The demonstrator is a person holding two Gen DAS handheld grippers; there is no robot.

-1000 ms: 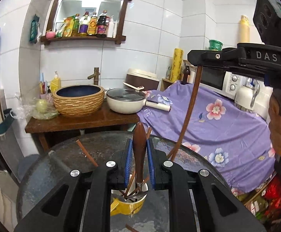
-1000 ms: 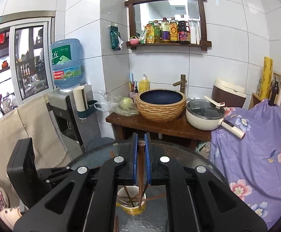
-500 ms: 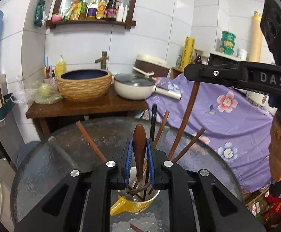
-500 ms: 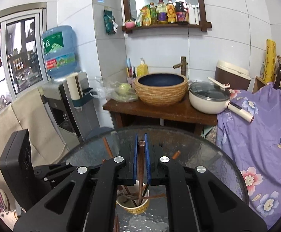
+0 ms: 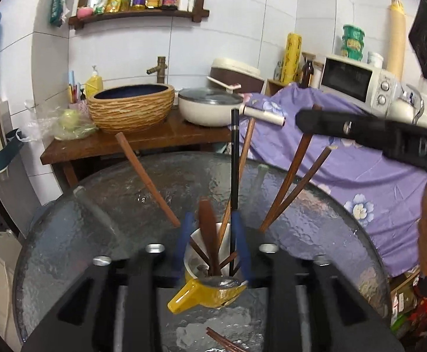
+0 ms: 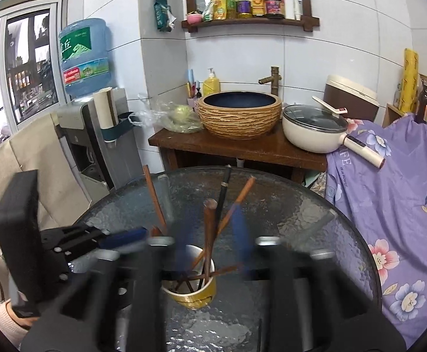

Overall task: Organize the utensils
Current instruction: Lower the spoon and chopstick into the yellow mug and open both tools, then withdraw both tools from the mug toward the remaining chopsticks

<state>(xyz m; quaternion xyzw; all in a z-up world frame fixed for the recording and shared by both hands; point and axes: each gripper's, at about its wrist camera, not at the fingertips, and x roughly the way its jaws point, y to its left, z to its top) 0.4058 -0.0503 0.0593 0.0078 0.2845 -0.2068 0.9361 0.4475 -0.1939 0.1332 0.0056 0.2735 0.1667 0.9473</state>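
A yellow mug point(image 5: 210, 290) stands on the round glass table point(image 5: 96, 220) and holds several brown chopsticks and one black one point(image 5: 234, 161). My left gripper point(image 5: 212, 234) is open just above the mug, and a wooden-handled utensil point(image 5: 207, 234) stands loose between its blue pads, its lower end in the mug. My right gripper point(image 6: 210, 228) is open and blurred above the same mug point(image 6: 191, 289), and a brown chopstick point(image 6: 209, 234) stands free between its pads. The right gripper also shows in the left wrist view point(image 5: 360, 129), and the left gripper in the right wrist view point(image 6: 116, 239).
More chopsticks point(image 5: 225, 343) lie on the glass near the front edge. Behind the table a wooden stand carries a woven basin point(image 6: 239, 114) and a white lidded pan point(image 6: 316, 132). A purple flowered cloth point(image 6: 389, 190) covers furniture on the right. A water dispenser point(image 6: 84, 58) stands on the left.
Both grippers have opened and let go: the wooden-handled utensil and the chopstick now stand in the mug. Both cameras have tilted down toward the table.
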